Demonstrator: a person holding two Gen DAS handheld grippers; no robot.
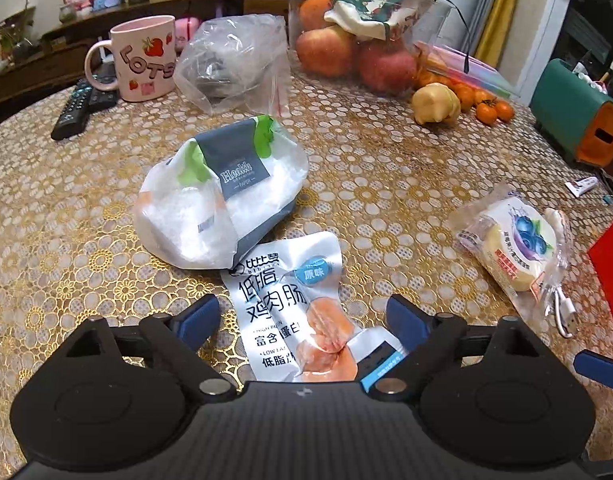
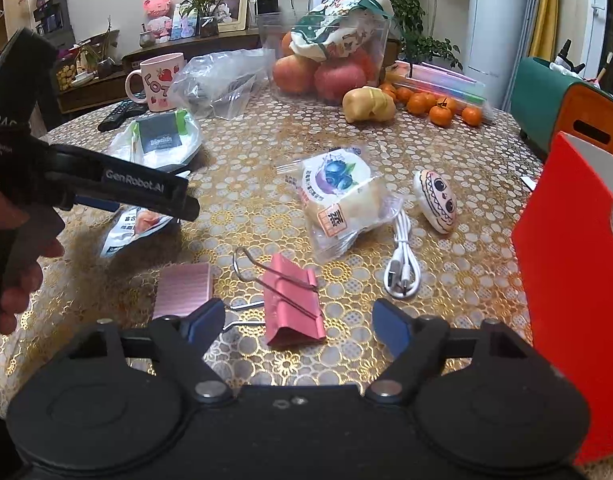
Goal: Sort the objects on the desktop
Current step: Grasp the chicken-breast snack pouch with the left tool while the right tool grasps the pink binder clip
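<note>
My left gripper point(image 1: 302, 316) hangs open low over the gold-patterned tablecloth point(image 1: 386, 184). A white chicken-sausage packet point(image 1: 290, 300) lies between its blue pads, which do not touch it. Just beyond lies a tissue pack point(image 1: 222, 196). My right gripper point(image 2: 300, 318) is open too, with a pink binder clip point(image 2: 292, 300) flat on the cloth between its fingers, untouched. To the clip's left is a small pink ribbed case point(image 2: 182, 290). A blueberry bread packet point(image 2: 338, 200), a white USB cable point(image 2: 402, 268) and a small face-printed pouch point(image 2: 436, 196) lie further ahead.
A red box point(image 2: 574, 280) stands close at the right. One of the left gripper's fingers point(image 2: 146, 190), held by a hand, crosses the left side. A pink mug point(image 1: 146, 60), remotes point(image 1: 78, 108), a plastic bag point(image 1: 234, 64), a fruit container point(image 1: 358, 52) and a green-orange case point(image 1: 578, 120) line the back.
</note>
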